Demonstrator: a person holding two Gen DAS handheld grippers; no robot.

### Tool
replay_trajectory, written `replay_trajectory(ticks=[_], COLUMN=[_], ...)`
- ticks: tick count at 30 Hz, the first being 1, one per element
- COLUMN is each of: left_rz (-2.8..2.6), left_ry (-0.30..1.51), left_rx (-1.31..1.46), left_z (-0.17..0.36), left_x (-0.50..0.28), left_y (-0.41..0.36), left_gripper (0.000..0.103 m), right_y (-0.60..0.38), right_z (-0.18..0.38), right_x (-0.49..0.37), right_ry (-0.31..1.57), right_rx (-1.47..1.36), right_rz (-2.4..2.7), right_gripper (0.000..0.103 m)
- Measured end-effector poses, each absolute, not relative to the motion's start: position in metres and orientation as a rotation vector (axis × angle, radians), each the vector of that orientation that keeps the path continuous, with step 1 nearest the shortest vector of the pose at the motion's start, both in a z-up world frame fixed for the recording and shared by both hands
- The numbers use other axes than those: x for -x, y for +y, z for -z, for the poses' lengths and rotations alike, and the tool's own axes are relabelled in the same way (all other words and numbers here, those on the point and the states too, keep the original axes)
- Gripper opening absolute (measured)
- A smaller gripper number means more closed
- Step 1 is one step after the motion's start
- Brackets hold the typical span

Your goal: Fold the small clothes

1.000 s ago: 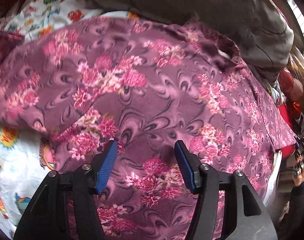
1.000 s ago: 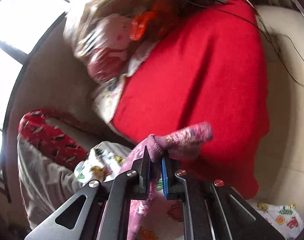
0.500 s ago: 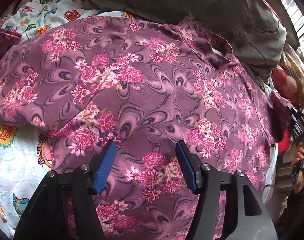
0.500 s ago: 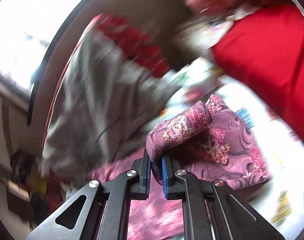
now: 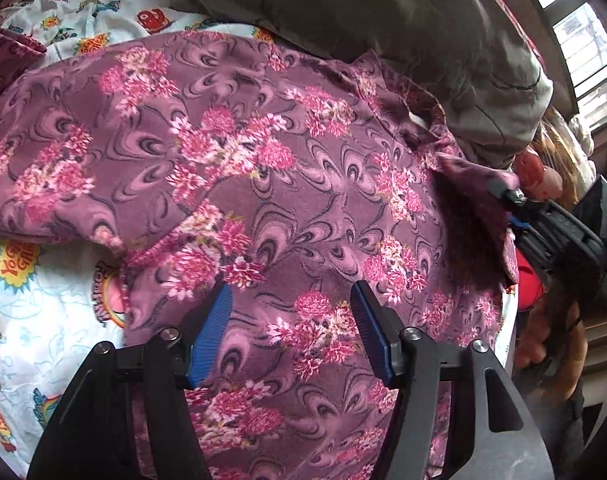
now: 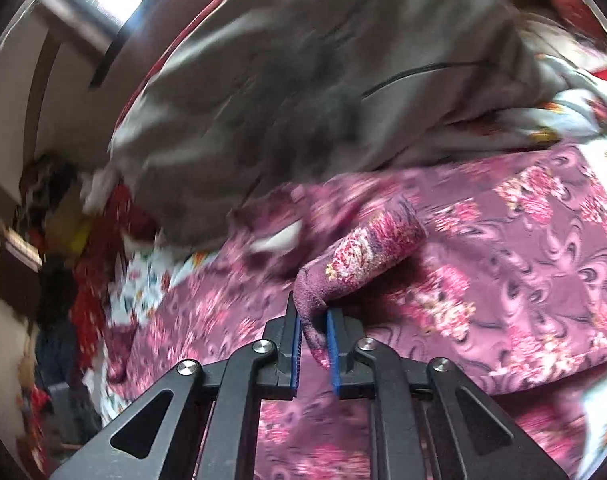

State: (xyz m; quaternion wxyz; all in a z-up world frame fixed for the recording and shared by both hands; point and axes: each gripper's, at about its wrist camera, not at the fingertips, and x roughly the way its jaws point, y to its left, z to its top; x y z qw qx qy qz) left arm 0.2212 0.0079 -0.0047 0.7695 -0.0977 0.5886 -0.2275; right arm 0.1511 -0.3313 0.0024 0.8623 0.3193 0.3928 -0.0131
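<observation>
A purple fleece garment printed with pink flower clusters [image 5: 263, 208] is spread across the centre of the left wrist view, on a white cartoon-printed sheet [image 5: 35, 312] seen at the lower left. A grey crumpled cloth [image 5: 403, 32] is heaped along the upper edge of the frame, partly over the garment's far edge.

The left gripper [image 5: 291, 320] is held above the garment at the lower centre, its blue pads apart and nothing clamped between them.

In the right wrist view, the right gripper [image 6: 313, 340] is seen at the lower centre. A rolled sleeve end of the garment [image 6: 367, 256] passes between its jaws, which are opening; the fabric hangs against one pad only, so the grip is judged to be releasing.

The sleeve is laid inward over the garment body, so one side fold is judged nearly complete. The opposite sleeve at the left edge remains extended, and no lengthwise fold is visible; most of the folding is judged to remain
</observation>
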Motion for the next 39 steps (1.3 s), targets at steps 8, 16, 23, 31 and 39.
replay_trajectory(ticks=[8, 16, 23, 31, 39], left_rz=[0.472, 0.525, 0.518, 0.438, 0.388], left_ry=[1.270, 1.266, 1.389, 1.286, 1.115], left_rx=[0.276, 0.220, 0.272, 0.322, 0.329], left_z=[-0.001, -0.009, 0.018, 0.003, -0.043], left_x=[-0.226, -0.218, -0.236, -0.249, -0.244], left_y=[0.032, 0.001, -0.063, -0.081, -0.041], left_gripper=[0.060, 0.060, 0.060, 0.003, 0.003], right_y=[-0.241, -0.233, -0.307, -0.379, -0.449], right_z=[0.019, 0.023, 0.023, 0.024, 0.034], right_x=[-0.176, -0.127, -0.067, -0.021, 0.007], right_ry=[0.961, 0.969, 0.914, 0.828, 0.732], right_rx=[-0.548, -0.535, -0.684, -0.796, -0.949], right_rz=[-0.084, -0.172, -0.062, 0.062, 0.204], right_gripper=[0.042, 0.042, 0.042, 0.042, 0.042])
